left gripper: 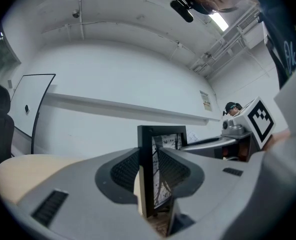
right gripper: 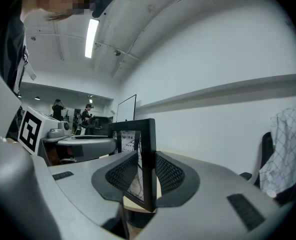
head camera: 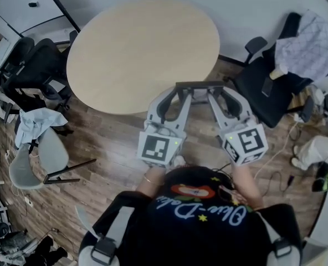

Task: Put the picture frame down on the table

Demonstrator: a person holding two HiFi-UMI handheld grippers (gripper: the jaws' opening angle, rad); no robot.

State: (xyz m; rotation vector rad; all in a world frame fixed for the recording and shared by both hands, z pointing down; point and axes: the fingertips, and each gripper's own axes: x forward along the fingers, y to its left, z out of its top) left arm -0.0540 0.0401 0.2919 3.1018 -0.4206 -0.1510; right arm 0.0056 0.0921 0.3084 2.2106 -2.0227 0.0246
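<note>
- While the picture frame (head camera: 199,85) hangs upright above the round table's (head camera: 136,49) near edge, I have the left gripper (head camera: 183,93) clamped on one side rail and the right gripper (head camera: 216,93) clamped on the other.
- Lowered here, it may miss the edge and drop to the floor (head camera: 111,143).
- Letting go unevenly could tip it over.

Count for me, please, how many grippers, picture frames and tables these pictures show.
grippers: 2, the left gripper and right gripper, jaws closed on the frame
picture frame: 1
table: 1
total: 4
</note>
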